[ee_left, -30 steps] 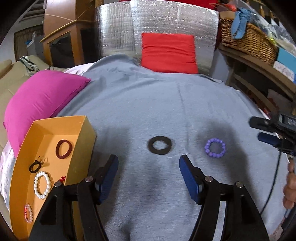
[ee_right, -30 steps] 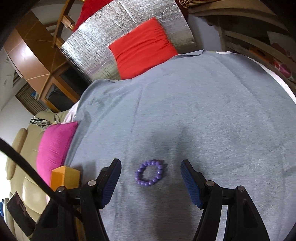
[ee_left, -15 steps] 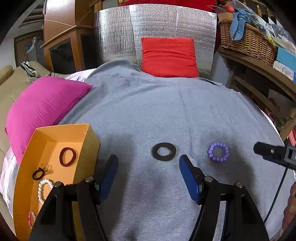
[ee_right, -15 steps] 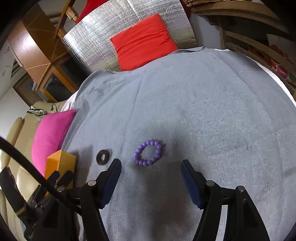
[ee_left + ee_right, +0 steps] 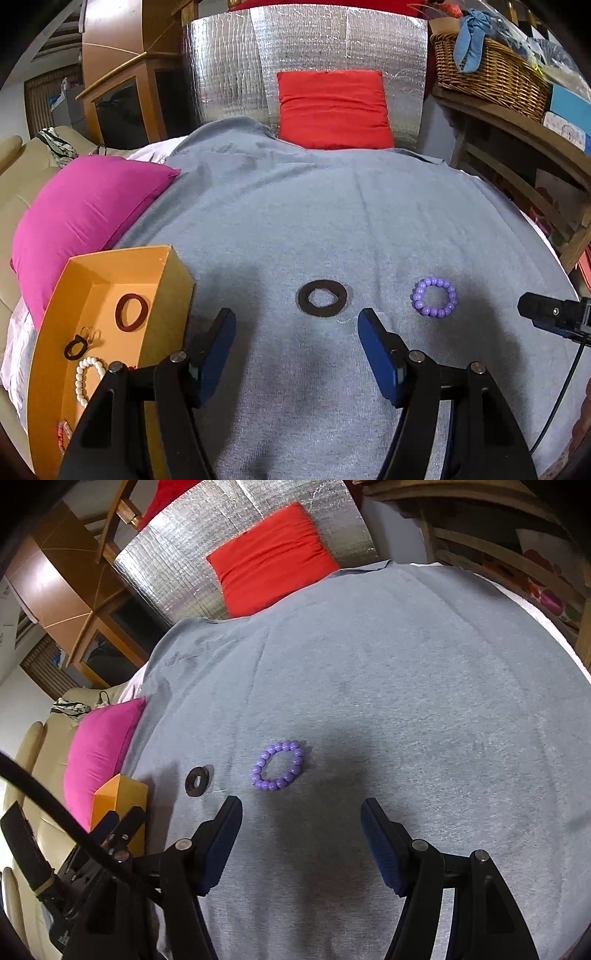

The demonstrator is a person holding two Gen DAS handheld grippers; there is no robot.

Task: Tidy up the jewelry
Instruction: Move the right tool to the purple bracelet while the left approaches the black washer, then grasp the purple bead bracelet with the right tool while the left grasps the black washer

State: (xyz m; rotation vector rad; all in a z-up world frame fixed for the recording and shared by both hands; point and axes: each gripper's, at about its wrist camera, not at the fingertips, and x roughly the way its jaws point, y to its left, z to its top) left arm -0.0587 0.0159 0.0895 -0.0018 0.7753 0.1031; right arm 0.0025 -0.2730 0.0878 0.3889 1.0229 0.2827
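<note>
- Left gripper: tongs apart, nothing between the pads. Sits low centre of left wrist view, pointing down at the grey cloth.
- Right gripper: tongs apart too, empty. Low centre of right wrist view.
- Dark flat ring: lies flat on cloth just above the left gripper's gap, centre of frame, slightly toward the right pad. In right wrist view it shows at centre-left.
- Purple bead bracelet: flat on cloth, just above and a bit left of the right gripper's gap; in left wrist view it is right of centre, well apart from the dark ring.
- Orange box: lower left of left wrist view, open top. Already holds a dark red ring, a small black loop, a white bead bracelet, plus sth reddish at bottom edge, too small to tell.
- Judgement: two pieces left outside the box; step in hand looks like approach to pick, each gripper lined up w/ its own piece.
- For bracelet: shift right gripper a little left so the loop sits centred, come down till pads straddle one side of the beads or the whole loop, then close. Beads prob. roll; close slow.
- For dark ring: thin and flat, hard to get under on soft cloth. Pinch across the rim; pressing into the cloth may help the edge lift.
- Risk: pads snagging the cloth and dragging it, shifting the other piece.
- Box sits left, so left gripper has the short carry; right should keep clear of it.
</note>
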